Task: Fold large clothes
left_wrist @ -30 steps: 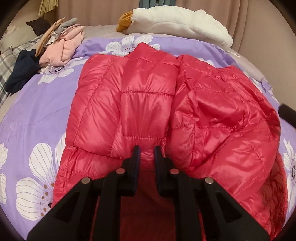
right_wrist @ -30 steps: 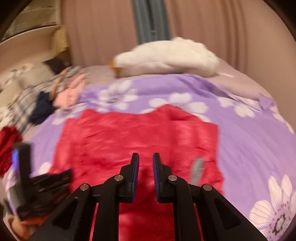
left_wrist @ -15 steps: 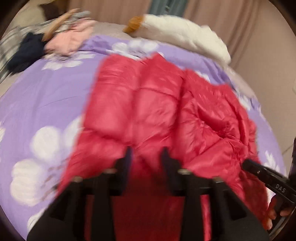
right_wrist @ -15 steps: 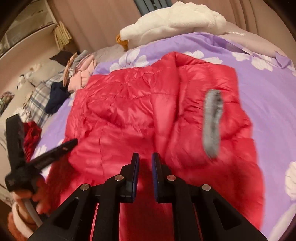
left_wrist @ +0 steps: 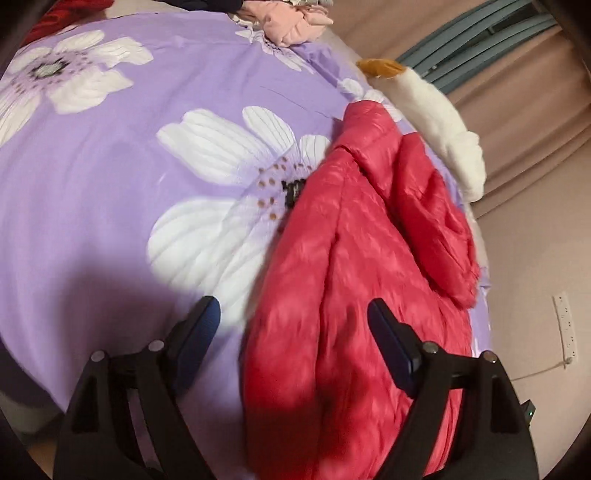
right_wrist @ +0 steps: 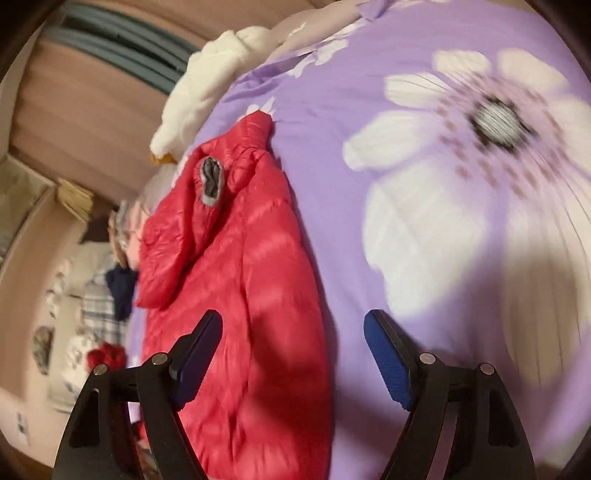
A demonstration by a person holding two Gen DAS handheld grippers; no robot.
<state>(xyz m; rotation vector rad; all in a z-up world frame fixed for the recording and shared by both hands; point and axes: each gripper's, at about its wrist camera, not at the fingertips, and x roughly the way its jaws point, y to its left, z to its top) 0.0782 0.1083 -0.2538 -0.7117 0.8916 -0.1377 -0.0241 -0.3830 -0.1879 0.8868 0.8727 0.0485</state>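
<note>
Jacket: red puffer jacket (left_wrist: 354, 280) lies folded lengthwise on the purple flowered bedspread (left_wrist: 110, 184).
Left gripper (left_wrist: 293, 325): spread wide, holding nothing, over the jacket's edge.
Right gripper (right_wrist: 293, 336): likewise spread, empty.
Beyond: white plush toy (right_wrist: 207, 85).

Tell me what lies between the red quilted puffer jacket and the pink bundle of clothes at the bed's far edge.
Only bare purple floral bedspread separates the red quilted puffer jacket from the pink bundle of clothes, seen in the left wrist view.

Purple flowered bed cover (left_wrist: 110, 177) carries a red puffer jacket (left_wrist: 354, 295); white plush (left_wrist: 443, 125) beyond
</note>
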